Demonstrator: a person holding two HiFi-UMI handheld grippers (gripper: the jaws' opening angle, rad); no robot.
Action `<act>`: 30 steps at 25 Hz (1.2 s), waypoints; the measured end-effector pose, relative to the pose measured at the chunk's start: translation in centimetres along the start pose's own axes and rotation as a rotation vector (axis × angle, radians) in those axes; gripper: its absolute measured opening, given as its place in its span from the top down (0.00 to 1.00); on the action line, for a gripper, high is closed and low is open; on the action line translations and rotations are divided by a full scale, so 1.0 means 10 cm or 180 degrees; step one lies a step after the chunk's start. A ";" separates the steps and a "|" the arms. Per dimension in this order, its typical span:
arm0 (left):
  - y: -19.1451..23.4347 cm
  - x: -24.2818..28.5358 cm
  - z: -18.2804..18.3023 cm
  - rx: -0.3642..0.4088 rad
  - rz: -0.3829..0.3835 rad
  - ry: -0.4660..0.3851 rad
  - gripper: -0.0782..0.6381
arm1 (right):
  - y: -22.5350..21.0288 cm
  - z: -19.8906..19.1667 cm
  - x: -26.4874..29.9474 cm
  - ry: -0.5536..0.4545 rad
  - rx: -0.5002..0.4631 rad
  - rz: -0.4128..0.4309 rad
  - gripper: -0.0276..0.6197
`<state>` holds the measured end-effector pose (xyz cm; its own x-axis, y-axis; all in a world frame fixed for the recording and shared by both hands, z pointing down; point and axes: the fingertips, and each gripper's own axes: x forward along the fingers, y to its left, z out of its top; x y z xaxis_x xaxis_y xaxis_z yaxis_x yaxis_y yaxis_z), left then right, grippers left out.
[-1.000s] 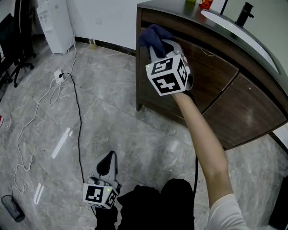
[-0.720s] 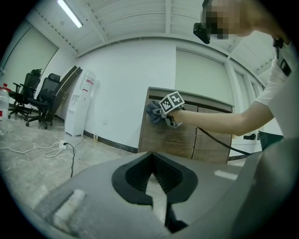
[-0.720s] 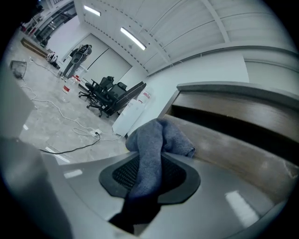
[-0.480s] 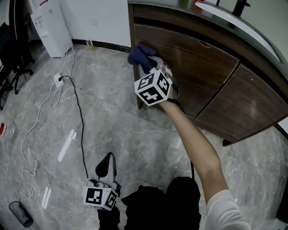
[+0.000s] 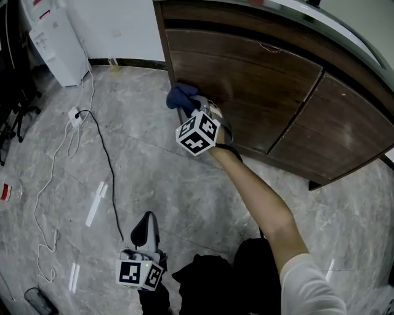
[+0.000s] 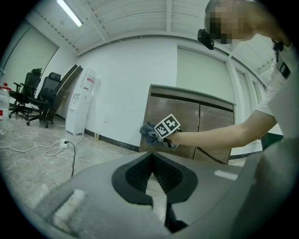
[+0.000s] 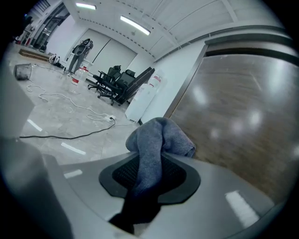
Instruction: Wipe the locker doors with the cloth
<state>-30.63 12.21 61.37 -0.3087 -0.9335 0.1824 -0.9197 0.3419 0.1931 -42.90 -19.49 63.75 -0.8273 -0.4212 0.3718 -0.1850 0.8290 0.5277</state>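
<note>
Low by the left edge of the locker door [image 5: 246, 80], the right gripper [image 5: 189, 106] squeezes the cloth [image 5: 180, 96], left gripper [image 5: 146, 225] closed over open floor [image 5: 154, 172].

This looked like an office. Far beyond the fingers [image 6: 133, 175] of the left gripper [image 6: 152, 158], off to their left, stood black swivel office chairs [image 6: 35, 91], and nearer, a tall white water dispenser [image 6: 80, 105] against a plain white wall [image 6: 126, 84]. A white power strip [image 6: 62, 143] with trailing cables lay on the grey marble-look tiled floor [image 6: 37, 158]. Long ceiling strip lights [image 6: 70, 11] ran overhead, and a dark brown wooden cabinet [image 6: 187, 116] stood straight ahead of the fingers.
</note>
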 end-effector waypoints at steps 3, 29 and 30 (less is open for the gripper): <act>0.03 0.00 -0.02 0.0016 -0.0009 0.0009 0.89 | 0.17 -0.23 0.12 0.0121 -0.0016 0.0082 0.78; -0.08 0.23 -0.02 0.0094 -0.0010 0.0117 0.89 | 0.71 -0.61 -0.12 -0.0037 -0.0018 0.0853 0.79; -0.13 0.26 0.00 0.0109 -0.0029 0.0110 0.89 | 0.71 -0.54 -0.25 -0.0132 -0.0077 0.0893 0.79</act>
<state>-30.22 9.29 61.58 -0.2922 -0.9320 0.2143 -0.9304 0.3289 0.1620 -39.31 -14.58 70.68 -0.8655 -0.1608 0.4745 0.0666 0.9018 0.4270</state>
